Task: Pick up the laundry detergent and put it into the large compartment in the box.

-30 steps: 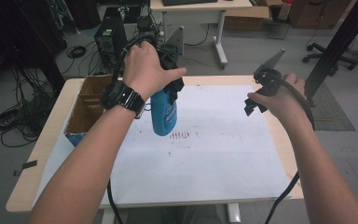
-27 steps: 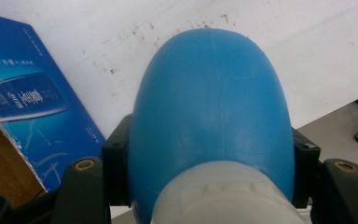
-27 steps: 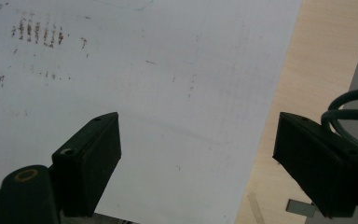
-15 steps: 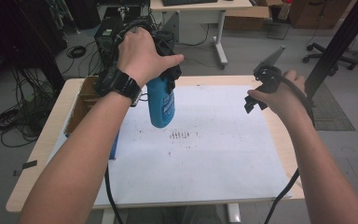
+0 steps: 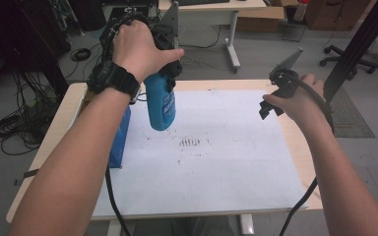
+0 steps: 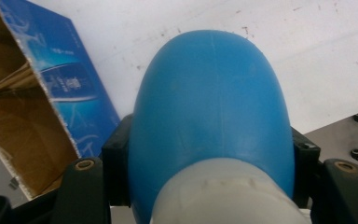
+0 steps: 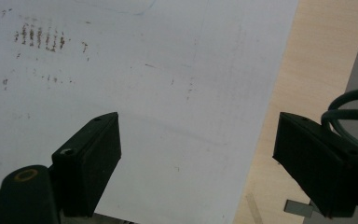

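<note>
Blue bottle (image 5: 160, 105) higher now (still clamped)

One blue bottle (image 5: 160, 103) is hanging above the table (image 5: 236, 84); one open cardboard box with blue printed sides (image 5: 119, 137) is sitting at the table's left edge; one white sheet (image 5: 216, 172) is covering the tabletop, carrying one cluster of small brown marks (image 5: 192, 143). Two grippers are showing, the left gripper (image 5: 165, 59) and the right gripper (image 5: 275, 93), with two forearms reaching in; one black wristwatch (image 5: 113, 78) is sitting on the left wrist. Beyond the table, one second desk (image 5: 211, 7) is standing and one office chair base (image 5: 347, 51) is resting on the floor.
</note>
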`<action>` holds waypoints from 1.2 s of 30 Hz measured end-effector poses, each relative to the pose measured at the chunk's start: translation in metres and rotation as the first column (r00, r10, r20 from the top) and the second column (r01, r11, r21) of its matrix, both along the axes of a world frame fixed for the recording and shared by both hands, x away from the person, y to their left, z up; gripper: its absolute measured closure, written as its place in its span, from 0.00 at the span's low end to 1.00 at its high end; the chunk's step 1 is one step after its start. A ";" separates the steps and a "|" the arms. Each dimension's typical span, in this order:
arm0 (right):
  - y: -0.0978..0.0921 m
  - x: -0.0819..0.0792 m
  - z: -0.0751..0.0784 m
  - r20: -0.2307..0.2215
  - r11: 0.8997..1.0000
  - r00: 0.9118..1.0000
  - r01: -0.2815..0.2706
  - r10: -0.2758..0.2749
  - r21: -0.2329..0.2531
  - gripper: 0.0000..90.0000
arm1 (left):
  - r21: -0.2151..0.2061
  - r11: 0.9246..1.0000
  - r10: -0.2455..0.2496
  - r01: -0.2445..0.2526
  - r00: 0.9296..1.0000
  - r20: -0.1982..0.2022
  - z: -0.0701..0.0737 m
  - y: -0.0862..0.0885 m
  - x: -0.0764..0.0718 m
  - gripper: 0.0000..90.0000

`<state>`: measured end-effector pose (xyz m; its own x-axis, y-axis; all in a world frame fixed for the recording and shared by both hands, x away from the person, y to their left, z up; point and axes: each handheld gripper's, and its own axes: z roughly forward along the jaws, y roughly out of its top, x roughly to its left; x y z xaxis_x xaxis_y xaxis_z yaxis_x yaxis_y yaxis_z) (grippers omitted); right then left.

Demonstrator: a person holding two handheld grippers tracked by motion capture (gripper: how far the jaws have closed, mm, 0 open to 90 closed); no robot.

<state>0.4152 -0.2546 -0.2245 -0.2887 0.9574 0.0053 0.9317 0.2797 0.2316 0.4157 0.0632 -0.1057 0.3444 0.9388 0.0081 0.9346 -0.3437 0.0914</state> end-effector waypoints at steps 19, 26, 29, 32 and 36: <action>0.004 0.003 -0.001 -0.002 1.000 1.000 0.005 -0.005 -0.006 0.16 | 0.023 0.993 0.118 -0.118 0.993 0.020 0.007 0.055 0.008 0.42; 0.003 0.004 -0.001 -0.004 1.000 1.000 0.010 -0.010 -0.010 0.16 | 0.036 0.986 0.162 -0.163 0.986 0.024 0.009 0.078 0.010 0.42; 0.002 0.005 -0.001 -0.004 1.000 1.000 0.007 -0.007 -0.012 0.16 | 0.037 0.982 0.183 -0.184 0.983 0.019 0.010 0.089 0.012 0.42; 0.003 0.006 -0.001 -0.003 1.000 1.000 0.012 -0.012 -0.013 0.16 | 0.046 0.979 0.198 -0.199 0.980 0.022 0.010 0.098 0.012 0.42; 0.005 0.007 -0.002 -0.009 1.000 1.000 0.013 -0.013 -0.017 0.16 | 0.049 0.975 0.216 -0.217 0.976 0.027 0.010 0.110 0.014 0.42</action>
<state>0.4218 -0.2496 -0.2269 -0.2766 0.9609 -0.0083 0.9372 0.2717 0.2188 0.4295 0.1729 -0.0954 0.1323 0.9892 0.0637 0.9854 -0.1382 0.0994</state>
